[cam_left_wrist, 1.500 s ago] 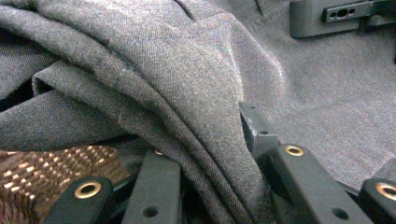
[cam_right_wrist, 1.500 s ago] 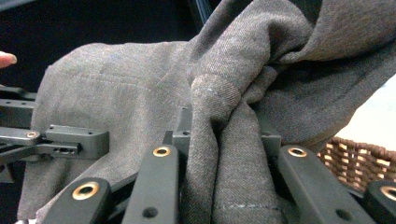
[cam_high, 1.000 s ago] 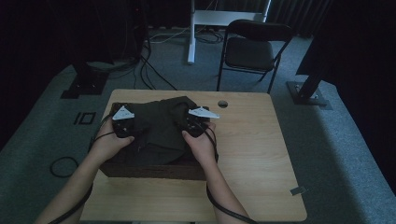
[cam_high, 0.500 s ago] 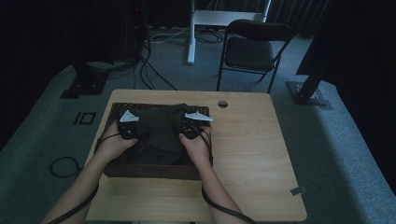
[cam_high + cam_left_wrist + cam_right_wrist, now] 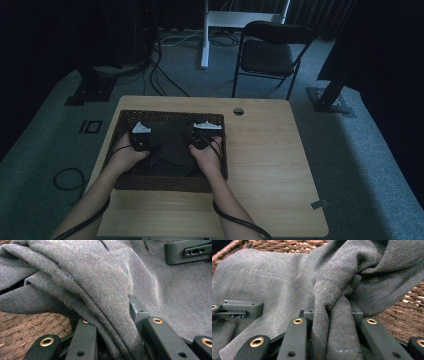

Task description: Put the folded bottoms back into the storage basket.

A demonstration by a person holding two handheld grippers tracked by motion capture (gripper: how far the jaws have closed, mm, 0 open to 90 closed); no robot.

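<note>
A dark grey cloth (image 5: 170, 142) lies bunched inside a brown wicker basket (image 5: 125, 120) on the wooden table. My left gripper (image 5: 142, 142) is down in the basket at the cloth's left side, shut on a thick fold of the grey cloth (image 5: 100, 290). My right gripper (image 5: 197, 140) is at the cloth's right side, shut on a twisted ridge of the cloth (image 5: 329, 315). In the left gripper view the other gripper's jaw end (image 5: 187, 252) rests on the fabric at the top right. Wicker weave (image 5: 412, 307) shows under the cloth's edge.
The wooden table (image 5: 270, 165) has bare surface right of the basket, with a round cable hole (image 5: 238, 111) near its far edge. A black folding chair (image 5: 270, 52) and a white desk leg (image 5: 205, 35) stand on the carpet beyond. Cables trail from both grippers.
Both hands have come down with the cloth, which was bulging above the basket a second ago and now lies low inside it. The basket's far rim has come into sight.
</note>
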